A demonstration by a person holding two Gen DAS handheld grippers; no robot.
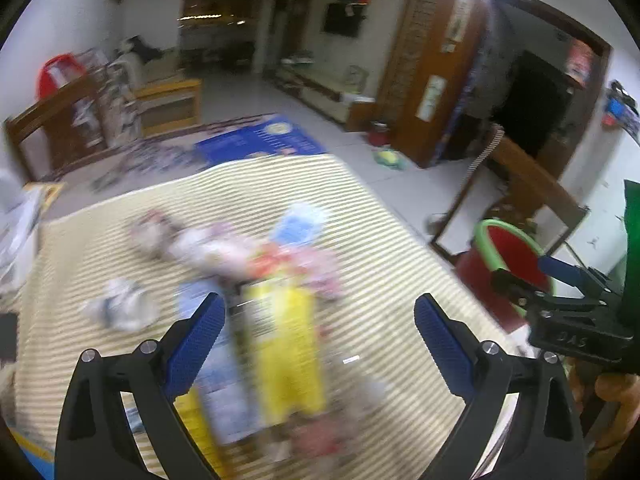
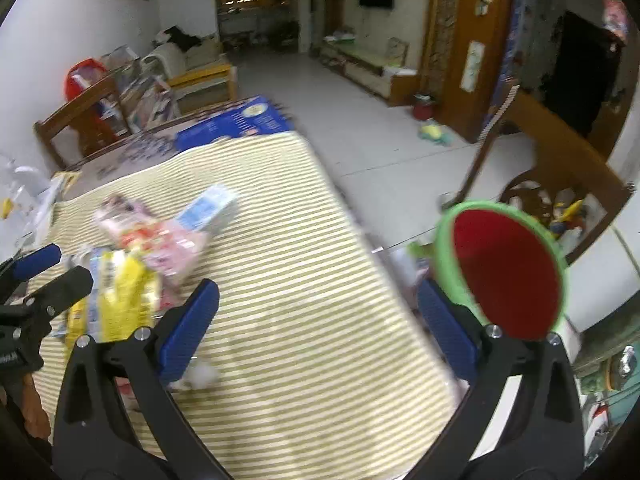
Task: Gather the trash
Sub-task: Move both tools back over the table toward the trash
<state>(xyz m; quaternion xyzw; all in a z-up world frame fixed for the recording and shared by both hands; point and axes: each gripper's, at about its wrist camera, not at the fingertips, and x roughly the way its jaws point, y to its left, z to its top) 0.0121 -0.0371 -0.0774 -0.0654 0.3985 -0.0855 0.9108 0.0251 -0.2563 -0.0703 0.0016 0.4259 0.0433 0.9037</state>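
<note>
A pile of wrappers lies on the yellow-striped tablecloth (image 1: 380, 240): a yellow packet (image 1: 286, 344), pink and red wrappers (image 1: 296, 260), a light blue box (image 1: 298, 224) and a crumpled white paper (image 1: 120, 306). My left gripper (image 1: 320, 316) is open, hovering over the yellow packet. My right gripper (image 2: 316, 300) is open and empty over bare cloth (image 2: 320, 280); the pile (image 2: 132, 280) is to its left and a small white scrap (image 2: 202, 376) lies by its left finger. A red bin with a green rim (image 2: 508, 272) stands off the table's right edge.
The right gripper shows at the right edge of the left wrist view (image 1: 576, 304); the left gripper shows at the left edge of the right wrist view (image 2: 36, 292). A blue box (image 2: 236, 122) lies at the table's far end. Wooden chairs (image 2: 560, 148) stand to the right.
</note>
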